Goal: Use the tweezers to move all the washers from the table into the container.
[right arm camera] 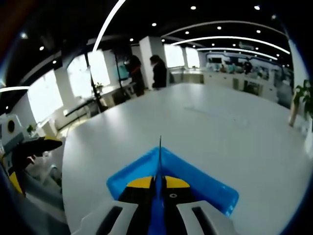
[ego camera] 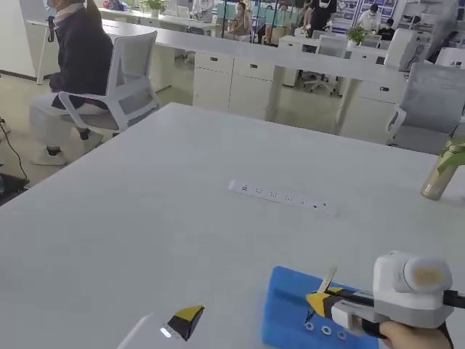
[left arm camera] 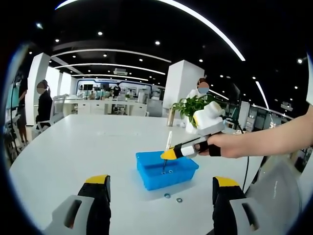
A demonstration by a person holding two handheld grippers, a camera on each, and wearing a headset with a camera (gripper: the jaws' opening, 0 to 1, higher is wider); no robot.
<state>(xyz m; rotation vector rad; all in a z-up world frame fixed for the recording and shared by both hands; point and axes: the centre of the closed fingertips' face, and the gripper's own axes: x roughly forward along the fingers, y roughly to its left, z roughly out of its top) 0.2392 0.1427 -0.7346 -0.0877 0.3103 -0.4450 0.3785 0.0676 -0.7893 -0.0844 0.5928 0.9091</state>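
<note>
Washers (left arm camera: 167, 196) lie on the white table (left arm camera: 88, 147) ahead of the left gripper (left arm camera: 162, 181), whose jaws stand wide apart, two just before the blue container (left arm camera: 188, 169) and one inside, where tweezers (left arm camera: 168, 141) clamped in the right gripper (left arm camera: 170, 154) point down.

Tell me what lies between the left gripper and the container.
Two washers lie on the white table, just in front of the container. The left gripper view shows this.
</note>
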